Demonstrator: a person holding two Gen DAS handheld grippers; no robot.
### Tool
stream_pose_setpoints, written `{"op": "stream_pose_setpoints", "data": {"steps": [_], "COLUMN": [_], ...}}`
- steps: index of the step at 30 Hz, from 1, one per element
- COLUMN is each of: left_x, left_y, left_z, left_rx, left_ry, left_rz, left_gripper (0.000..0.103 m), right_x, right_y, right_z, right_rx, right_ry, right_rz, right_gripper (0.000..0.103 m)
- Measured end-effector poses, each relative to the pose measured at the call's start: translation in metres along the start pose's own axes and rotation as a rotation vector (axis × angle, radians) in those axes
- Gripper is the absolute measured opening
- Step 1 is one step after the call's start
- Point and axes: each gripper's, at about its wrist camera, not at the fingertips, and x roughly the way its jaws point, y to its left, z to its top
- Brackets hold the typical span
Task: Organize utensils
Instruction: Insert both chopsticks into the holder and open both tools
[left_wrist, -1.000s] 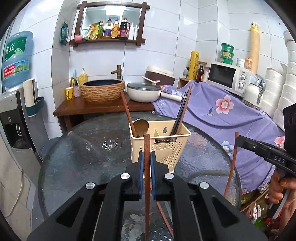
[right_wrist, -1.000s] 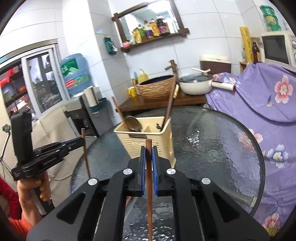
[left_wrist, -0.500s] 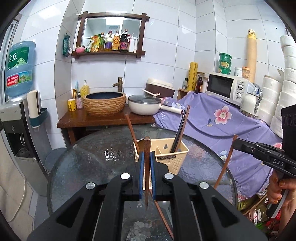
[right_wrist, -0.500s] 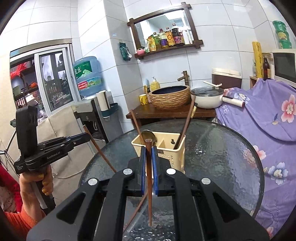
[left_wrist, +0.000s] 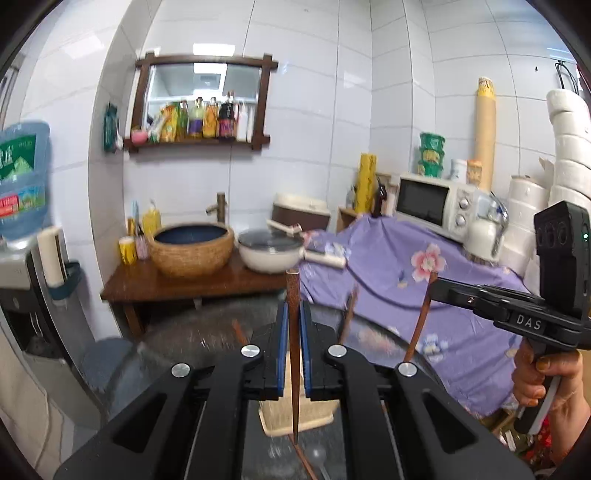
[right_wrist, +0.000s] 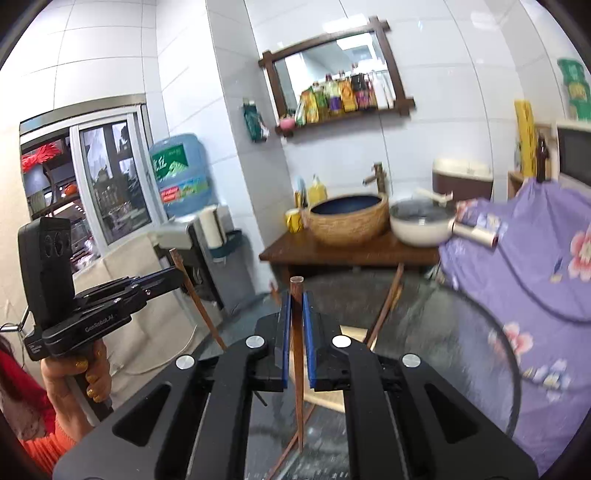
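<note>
My left gripper is shut on a brown chopstick held upright, high above the beige utensil basket, which is mostly hidden behind the jaws. My right gripper is shut on another brown chopstick, also upright above the basket. Each gripper shows in the other's view: the right one with its chopstick, the left one with its chopstick. Chopsticks stand in the basket.
The basket stands on a round glass table. Behind it is a wooden counter with a woven basin and a white pan. A purple floral cloth covers things at the right; a water dispenser stands left.
Both grippers have risen and tilted up with their chopsticks; the basket and table have dropped low in both views and the basket is now mostly behind the jaws.
</note>
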Motion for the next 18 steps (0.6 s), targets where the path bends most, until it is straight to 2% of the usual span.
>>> {"op": "stream_pose_setpoints", "data": {"steps": [4,6,9,13,18], "left_x": [0.015,0.026,0.046,0.081,0.107], "left_y": [-0.002,0.0,0.002,0.007,0.016], "left_z": [0.036,0.047,0.054,0.04,0.008], "left_rx": [0.009,-0.005,-0.018,-0.046,-0.072], "left_ry": [-0.044,-0.043,-0.035,0.016,0.082], "left_rz": [0.044,0.035,0.053,0.063,0.057], "left_gripper": [0.007,0.007,0.007,0.007,0.007], "right_x": [0.003,0.007,0.02,0.044,0.08], "right_y": [0.001,0.003,0.0,-0.006,-0.022], "right_z": [0.043,0.063,0.076,0.067,0.032], "right_rx": [0.009,-0.006,-0.01,-0.025,-0.004], "right_ry": [-0.052,-0.081,-0.101,-0.099,-0.017], "right_rz": [-0.02,-0.056,-0.099,-0.149,-0.171], "right_gripper": [0.007,0.007,0.007,0.007,0.007]}}
